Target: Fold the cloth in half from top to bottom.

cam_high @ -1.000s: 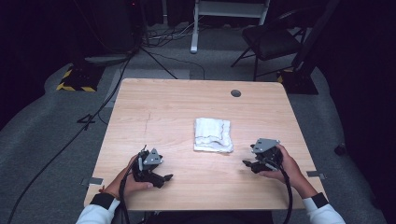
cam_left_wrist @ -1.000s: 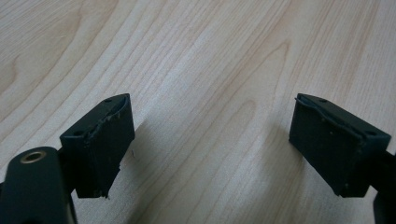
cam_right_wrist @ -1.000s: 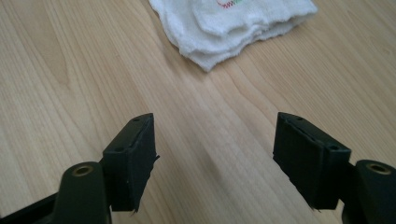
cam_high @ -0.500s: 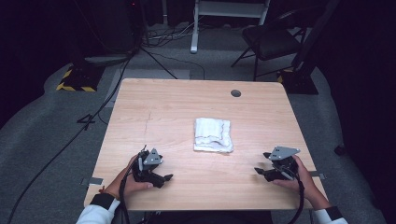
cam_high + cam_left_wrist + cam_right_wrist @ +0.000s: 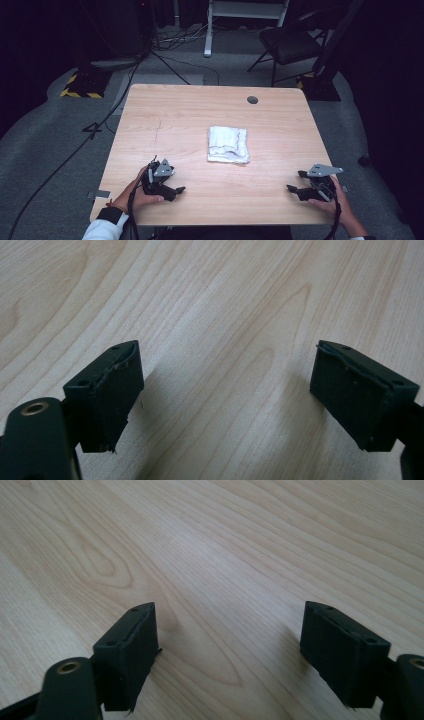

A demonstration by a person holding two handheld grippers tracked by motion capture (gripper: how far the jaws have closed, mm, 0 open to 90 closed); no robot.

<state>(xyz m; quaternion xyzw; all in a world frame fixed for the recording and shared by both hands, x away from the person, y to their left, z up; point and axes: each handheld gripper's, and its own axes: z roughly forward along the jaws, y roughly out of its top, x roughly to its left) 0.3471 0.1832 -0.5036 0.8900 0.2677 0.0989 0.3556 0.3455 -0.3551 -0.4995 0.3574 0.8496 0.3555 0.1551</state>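
A white folded cloth (image 5: 228, 144) lies flat near the middle of the wooden table (image 5: 180, 115). My left gripper (image 5: 176, 192) rests near the front left edge in a hand, its jaws apart and pointing right. Its own view shows the left gripper (image 5: 226, 371) open over bare wood. My right gripper (image 5: 295, 181) sits near the front right corner, well clear of the cloth, jaws pointing left. The jaws of the right gripper (image 5: 227, 617) have just been opening and stand wide apart, with nothing between them.
A dark round grommet (image 5: 252, 100) sits in the table's far right part. Beyond the table, a black chair (image 5: 290, 42) stands on grey carpet, along with a white stand base (image 5: 207, 50), cables and a yellow-black striped block (image 5: 80, 89).
The right gripper has moved right and toward the near edge, away from the cloth, and its jaws spread wider. The left gripper and the cloth have not moved.
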